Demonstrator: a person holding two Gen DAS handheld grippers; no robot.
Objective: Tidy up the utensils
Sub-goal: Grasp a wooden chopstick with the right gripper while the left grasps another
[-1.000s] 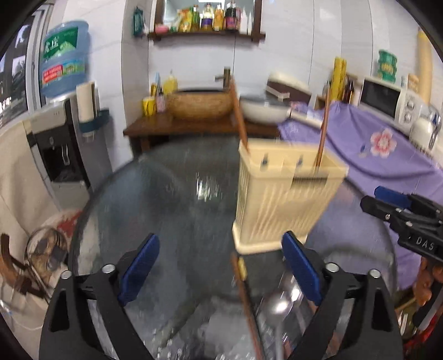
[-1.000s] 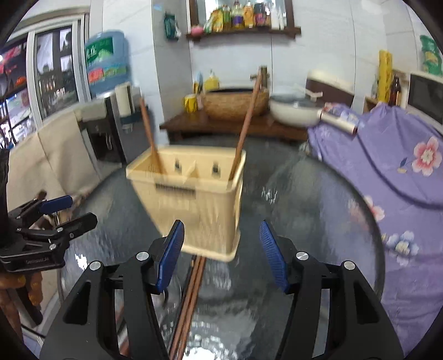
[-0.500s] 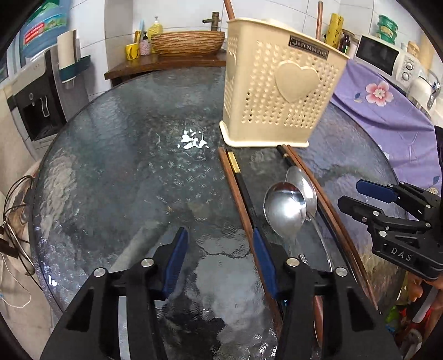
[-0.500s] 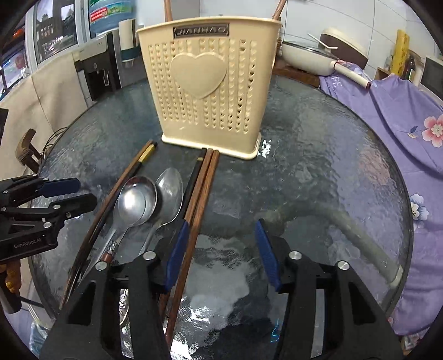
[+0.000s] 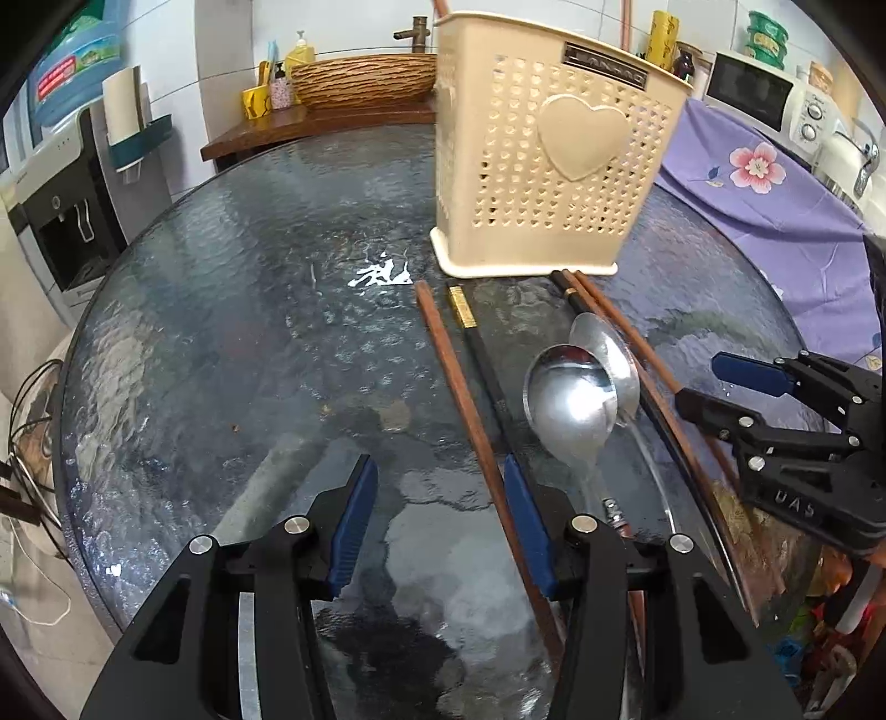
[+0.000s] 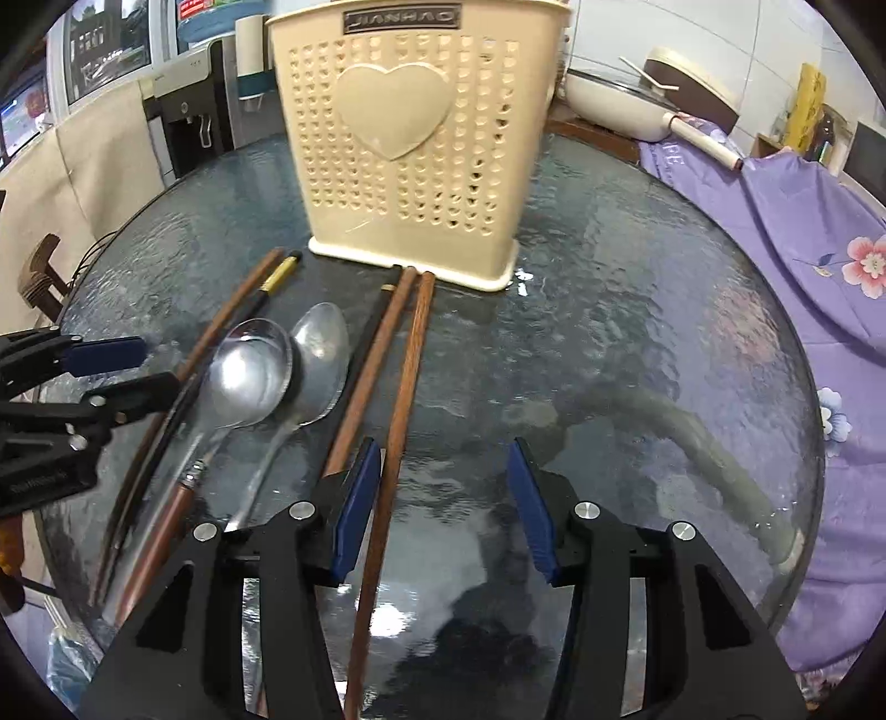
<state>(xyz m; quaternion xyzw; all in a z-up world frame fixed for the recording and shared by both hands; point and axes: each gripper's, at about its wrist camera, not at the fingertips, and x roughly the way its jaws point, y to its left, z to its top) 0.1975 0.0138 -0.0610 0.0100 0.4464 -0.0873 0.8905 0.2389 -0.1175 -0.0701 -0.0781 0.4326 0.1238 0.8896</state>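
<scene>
left wrist view, both tools (image 5: pixel 440 515) (image 6: pixel 446 498) wide apart w/ nothing held, closer to utensil holder (image 6: pixel 410 144) vs earlier

Cream plastic utensil holder (image 6: pixel 412 149): upright at upper centre of the frame, perforated walls, raised heart on the facing side, dark nameplate at the rim. Two stick ends (image 5: pixel 443 6) project above its rim.

Two metal spoons (image 6: pixel 252 382) lie bowls up at centre left, bowls overlapping, handles toward the lower left.

Brown and black chopsticks (image 6: pixel 396 399) lie flat on either side of the spoons, their far tips close to the holder's base.
</scene>
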